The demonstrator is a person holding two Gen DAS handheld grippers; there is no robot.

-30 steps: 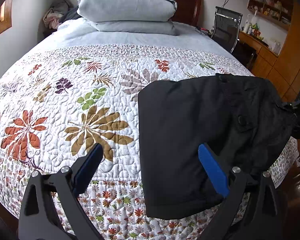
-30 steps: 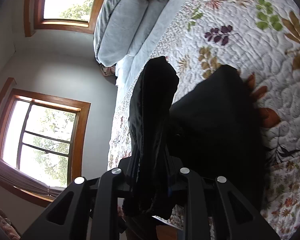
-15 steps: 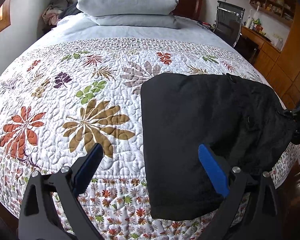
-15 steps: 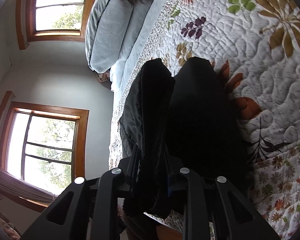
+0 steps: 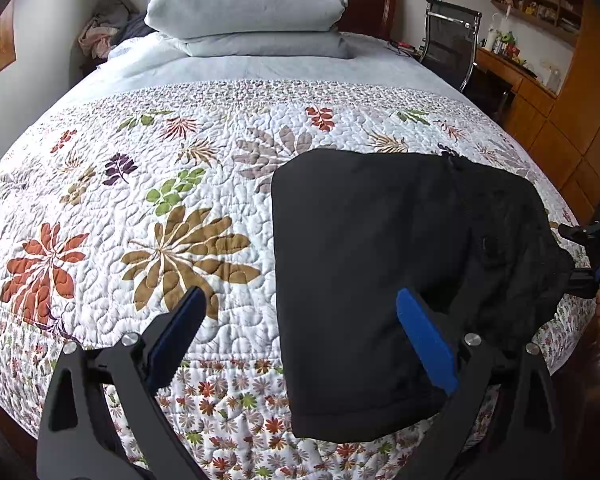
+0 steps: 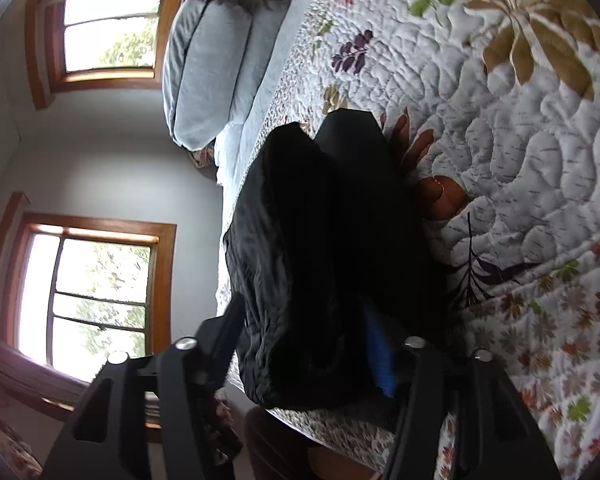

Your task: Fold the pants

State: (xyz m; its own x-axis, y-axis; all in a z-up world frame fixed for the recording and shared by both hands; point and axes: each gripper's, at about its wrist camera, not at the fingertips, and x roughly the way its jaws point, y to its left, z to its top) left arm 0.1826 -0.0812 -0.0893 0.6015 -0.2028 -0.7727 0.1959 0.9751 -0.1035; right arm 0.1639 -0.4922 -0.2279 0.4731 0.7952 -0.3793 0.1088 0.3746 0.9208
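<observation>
The black pants [image 5: 380, 264] lie folded into a rectangle on the right part of the floral quilt [image 5: 160, 208], with the near end hanging over the bed's foot edge. My left gripper [image 5: 300, 320] is open and empty, hovering above the near left edge of the pants. My right gripper [image 6: 300, 344] is open; the bunched waist end of the pants [image 6: 300, 240] sits between its spread fingers, resting on the quilt [image 6: 520, 160]. It also shows at the right edge of the left wrist view [image 5: 592, 256].
Stacked grey pillows [image 5: 252, 4] lie at the head of the bed. A black chair [image 5: 448, 36] and a wooden desk and cabinets [image 5: 540, 92] stand to the right. Two windows [image 6: 92, 292] are on the far wall.
My right gripper has opened and let go of the pants' waist end, which has dropped onto the folded pile. The left gripper has stayed open and drawn back slightly.
</observation>
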